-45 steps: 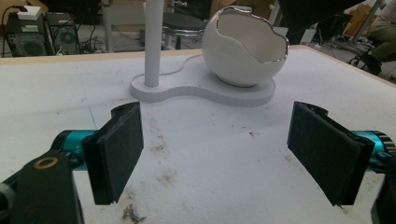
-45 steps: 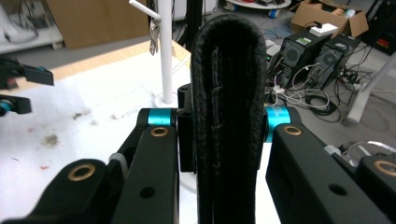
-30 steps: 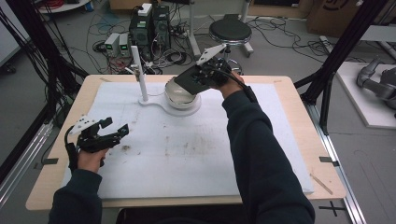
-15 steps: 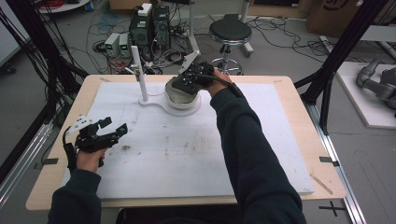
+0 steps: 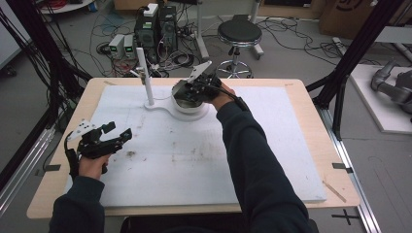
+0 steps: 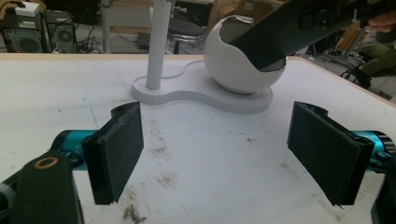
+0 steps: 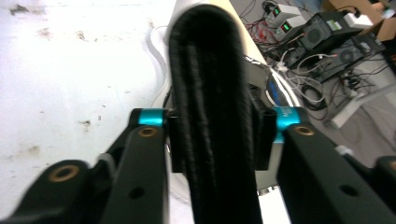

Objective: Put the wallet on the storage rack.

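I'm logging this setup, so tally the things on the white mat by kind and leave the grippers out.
Bowl: 1
Post: 1
Base: 1
Strap: 1
Total: 4

A flat black strap-like piece (image 7: 212,116), ribbed lengthwise, slants down into the white round bowl (image 6: 233,65), which sits on a white base (image 6: 205,95) beside its upright post (image 6: 156,44).
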{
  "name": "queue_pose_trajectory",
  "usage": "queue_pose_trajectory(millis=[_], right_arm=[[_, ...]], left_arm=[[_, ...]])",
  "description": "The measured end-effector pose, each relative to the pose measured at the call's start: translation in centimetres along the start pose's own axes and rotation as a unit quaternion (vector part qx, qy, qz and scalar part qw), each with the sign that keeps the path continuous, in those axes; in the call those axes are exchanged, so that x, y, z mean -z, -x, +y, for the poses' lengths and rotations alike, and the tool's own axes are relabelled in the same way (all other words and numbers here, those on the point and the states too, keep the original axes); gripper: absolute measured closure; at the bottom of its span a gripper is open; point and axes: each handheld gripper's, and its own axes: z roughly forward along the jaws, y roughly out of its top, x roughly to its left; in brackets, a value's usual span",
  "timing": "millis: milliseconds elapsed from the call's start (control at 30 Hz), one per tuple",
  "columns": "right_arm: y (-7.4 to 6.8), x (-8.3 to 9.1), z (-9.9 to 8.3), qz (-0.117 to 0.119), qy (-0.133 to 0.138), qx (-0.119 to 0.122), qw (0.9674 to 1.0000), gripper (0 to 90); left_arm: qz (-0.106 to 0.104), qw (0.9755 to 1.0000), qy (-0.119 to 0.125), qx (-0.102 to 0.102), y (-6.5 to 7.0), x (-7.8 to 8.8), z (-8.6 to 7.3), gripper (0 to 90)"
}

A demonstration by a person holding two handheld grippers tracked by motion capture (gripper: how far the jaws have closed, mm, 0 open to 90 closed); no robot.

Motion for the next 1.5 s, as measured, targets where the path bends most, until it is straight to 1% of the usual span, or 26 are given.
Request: queue_pose_trajectory(millis=[33,100,167,200,400,467,567,633,667,700,733,800,833,900,1000,1033,1067,1100,1133,1167,1200,1267,1400,1433,1467,1500], right_arm=[[0.0,0.0,-0.2,0.0,0.002,-0.01,1.0,53.4],[0.0,0.2,-0.5,0.006,0.006,-0.017,0.9998,52.3],[-0.1,0.8,-1.0,0.005,0.01,-0.024,0.9997,47.3],[-0.1,0.8,-1.0,0.005,0.01,-0.024,0.9997,47.3],[0.0,2.9,-1.9,0.005,0.025,-0.027,0.9993,47.6],[0.0,3.4,-2.4,0.003,0.021,-0.032,0.9993,50.3],[0.1,4.2,-3.1,0.007,0.034,-0.034,0.9988,64.1],[0.1,4.4,-3.1,0.003,0.034,-0.026,0.9991,72.9],[0.0,4.5,-2.9,-0.008,0.033,-0.016,0.9993,77.3],[-0.1,4.5,-2.7,-0.023,0.035,-0.009,0.9991,78.1],[0.0,4.5,-2.6,-0.038,0.037,-0.011,0.9985,78.6],[0.5,4.4,-2.3,-0.049,0.037,-0.013,0.998,79.0],[0.7,4.4,-1.8,-0.061,0.033,0.006,0.9975,79.2],[0.7,4.4,-1.5,-0.062,0.031,0.014,0.9975,79.2],[0.4,4.5,-0.1,-0.074,0.013,0.069,0.9948,79.2],[0.2,4.2,0.5,-0.072,0.003,0.092,0.9931,79.2],[0.2,4.2,0.5,-0.072,0.003,0.092,0.9931,79.2],[-0.2,3.8,0.6,-0.057,0.006,0.092,0.9941,79.1],[-0.2,3.8,0.6,-0.057,0.006,0.092,0.9941,79.1],[-0.5,3.4,0.8,-0.039,0.011,0.095,0.9947,79.0],[-0.5,3.4,0.8,-0.039,0.011,0.095,0.9947,79.0],[-0.9,3.0,0.9,-0.027,0.017,0.093,0.9951,78.9],[-0.7,3.0,0.5,-0.011,0.036,0.071,0.9968,78.8],[-0.9,3.0,0.1,0.0,0.042,0.072,0.9965,78.9],[-0.9,3.0,0.1,0.0,0.042,0.072,0.9965,78.9],[-1.2,3.0,-0.2,0.003,0.044,0.084,0.9955,79.1]], left_arm=[[0.0,1.0,0.001,0.001,0.0,0.0,0.0,18.4],[0.001,1.0,0.001,0.001,0.0,0.0,0.0,18.4],[0.001,1.0,0.0,0.0,0.0,0.0,0.0,18.4],[0.0,1.0,-0.001,-0.001,0.0,0.0,0.0,18.4],[-0.001,1.0,-0.002,-0.003,0.1,-0.1,0.0,18.4],[-0.003,1.0,-0.002,-0.002,0.2,-0.1,0.0,18.5],[-0.002,1.0,-0.004,-0.006,0.2,-0.2,0.0,18.7],[-0.002,1.0,-0.003,-0.004,0.2,-0.3,-0.1,18.7],[-0.003,1.0,-0.004,-0.004,0.2,-0.3,-0.1,18.7],[-0.004,1.0,-0.003,-0.003,0.2,-0.3,0.0,18.7],[-0.005,1.0,-0.003,-0.002,0.2,-0.3,0.0,18.7],[-0.005,1.0,-0.003,-0.003,0.2,-0.2,0.0,19.0],[-0.005,1.0,-0.003,-0.003,0.2,-0.2,0.0,19.0],[-0.006,1.0,-0.002,0.0,0.2,-0.3,0.0,19.0],[-0.008,1.0,-0.003,0.004,0.2,-0.3,0.0,19.0],[-0.009,1.0,-0.002,0.002,0.2,-0.3,0.0,19.2],[-0.009,1.0,-0.002,0.001,0.3,-0.2,0.0,19.2],[-0.009,1.0,-0.002,0.001,0.3,-0.2,0.0,19.3],[-0.009,1.0,-0.002,0.001,0.3,-0.2,0.0,19.3],[-0.009,1.0,-0.002,0.001,0.3,-0.2,0.0,19.3],[-0.01,1.0,-0.002,0.001,0.3,-0.2,0.0,19.3],[-0.009,1.0,-0.001,0.002,0.2,-0.1,0.0,19.3],[-0.008,1.0,0.002,0.005,0.1,0.1,0.0,19.3],[-0.008,1.0,0.002,0.004,0.1,0.1,0.0,19.3],[-0.009,1.0,0.002,0.003,0.1,0.1,0.0,19.3],[-0.009,1.0,0.002,0.003,0.2,0.1,0.0,19.3]])
